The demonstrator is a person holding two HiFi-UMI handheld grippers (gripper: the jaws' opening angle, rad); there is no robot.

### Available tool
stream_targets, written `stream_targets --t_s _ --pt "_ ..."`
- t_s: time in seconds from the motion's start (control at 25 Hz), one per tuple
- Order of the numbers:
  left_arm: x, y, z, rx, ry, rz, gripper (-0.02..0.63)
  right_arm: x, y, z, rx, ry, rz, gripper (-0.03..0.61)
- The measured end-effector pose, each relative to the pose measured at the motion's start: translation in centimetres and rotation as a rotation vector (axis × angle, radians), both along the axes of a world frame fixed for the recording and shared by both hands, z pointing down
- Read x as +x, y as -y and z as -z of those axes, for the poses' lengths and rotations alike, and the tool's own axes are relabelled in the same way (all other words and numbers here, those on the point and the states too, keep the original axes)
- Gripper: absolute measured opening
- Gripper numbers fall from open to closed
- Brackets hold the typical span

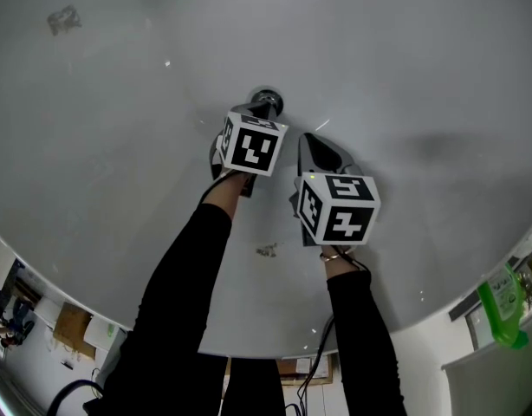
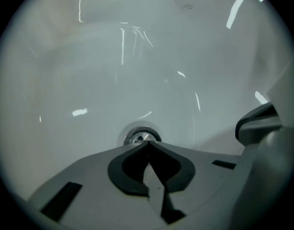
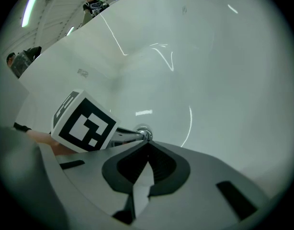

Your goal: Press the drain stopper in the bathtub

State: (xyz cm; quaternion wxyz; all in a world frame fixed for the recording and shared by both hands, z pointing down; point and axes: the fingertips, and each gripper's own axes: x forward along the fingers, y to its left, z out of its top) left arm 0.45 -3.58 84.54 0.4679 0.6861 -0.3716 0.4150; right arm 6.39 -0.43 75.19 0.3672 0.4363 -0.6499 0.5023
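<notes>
- White bathtub (image 1: 119,189) fills the scene, its glossy curved floor lying under both grippers.
- Left gripper (image 1: 262,111) has its jaws shut, tips meeting with nothing between them; the left gripper view shows only bare pads pressed together.
- Its closed tip sits on the chrome drain stopper (image 1: 269,102), apparently in contact; in its own view the drain stopper (image 2: 140,137) lies directly beyond the tip.
- Right gripper (image 1: 308,139) is also closed tip to tip and holds nothing.
- It hovers just beside the left gripper, on that gripper's right, clear of the stopper and a little nearer the person.
- From the right gripper view, the drain stopper (image 3: 144,132) lies just ahead of the right gripper's tips, with the left gripper's marker cube (image 3: 84,122) to their left.
- A small dark speck (image 1: 266,250) lies on the tub floor behind both grippers, between the person's black sleeves (image 1: 184,293).
</notes>
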Motion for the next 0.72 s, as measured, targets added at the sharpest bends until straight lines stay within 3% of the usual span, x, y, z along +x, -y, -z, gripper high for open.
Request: stream_targets --t_s 0.16,0.36,0.72 --pt "-0.2 0.0 0.2 0.010 0.010 -0.026 0.005 -0.1 0.5 0.3 0.012 0.002 -0.003 0.002" --pt "-1.2 -0.4 1.2 0.026 -0.009 0.001 0.005 -0.4 0.8 0.9 0.027 0.007 -0.003 0.002" --pt "-2.1 -0.1 6.0 0.067 -0.044 0.008 0.005 -1.2 1.5 3.5 0.048 0.011 0.005 0.002"
